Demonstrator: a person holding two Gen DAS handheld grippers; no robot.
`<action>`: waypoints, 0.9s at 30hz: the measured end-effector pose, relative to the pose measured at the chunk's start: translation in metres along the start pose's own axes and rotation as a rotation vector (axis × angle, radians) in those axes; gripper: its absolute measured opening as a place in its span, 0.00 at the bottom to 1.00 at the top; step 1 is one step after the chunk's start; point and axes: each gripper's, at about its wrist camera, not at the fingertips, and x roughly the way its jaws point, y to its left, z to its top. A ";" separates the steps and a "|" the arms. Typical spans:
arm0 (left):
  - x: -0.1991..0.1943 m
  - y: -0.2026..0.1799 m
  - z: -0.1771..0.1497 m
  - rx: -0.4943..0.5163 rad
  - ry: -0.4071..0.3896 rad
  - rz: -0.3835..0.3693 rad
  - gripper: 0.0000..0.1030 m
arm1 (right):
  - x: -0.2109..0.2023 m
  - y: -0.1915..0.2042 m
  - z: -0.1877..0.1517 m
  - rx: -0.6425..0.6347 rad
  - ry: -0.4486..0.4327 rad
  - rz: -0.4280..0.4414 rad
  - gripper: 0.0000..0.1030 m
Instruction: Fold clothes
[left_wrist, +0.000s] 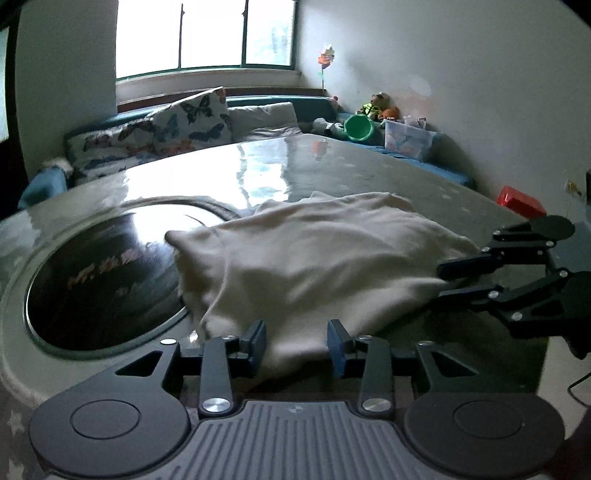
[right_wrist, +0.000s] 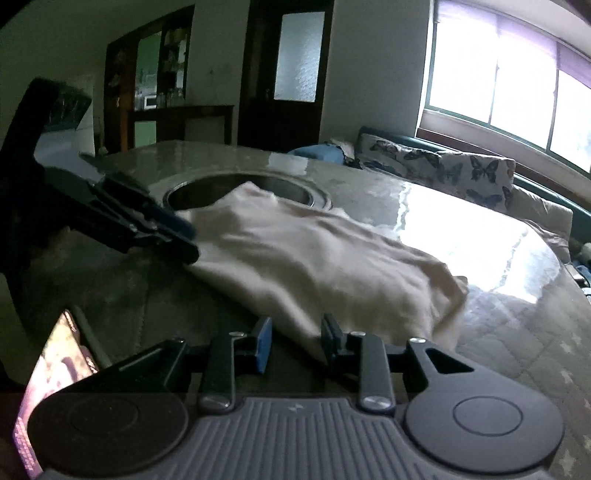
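A cream garment lies crumpled on the glossy grey table, its left part overlapping a round dark inset. My left gripper stands open at the garment's near edge; the hem lies loose between its blue pads. In the right wrist view, my right gripper is open at the near corner of the garment, with cloth touching the right finger and bare table beside the left one. Each gripper also shows in the other's view: the right gripper and the left gripper.
A lit phone leans at the near left table edge. Behind the table are a sofa with butterfly cushions, a green bucket, a clear plastic box and a red box. The round inset sits far left.
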 end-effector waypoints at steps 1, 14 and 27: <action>-0.003 0.001 0.002 -0.002 -0.001 -0.001 0.40 | -0.004 -0.003 0.003 0.016 -0.010 0.005 0.28; 0.011 0.022 0.010 -0.073 -0.021 0.007 0.45 | -0.002 -0.045 -0.004 0.207 -0.025 -0.101 0.33; 0.008 0.016 0.034 -0.031 -0.076 0.006 0.46 | 0.007 -0.110 0.016 0.432 -0.037 -0.126 0.24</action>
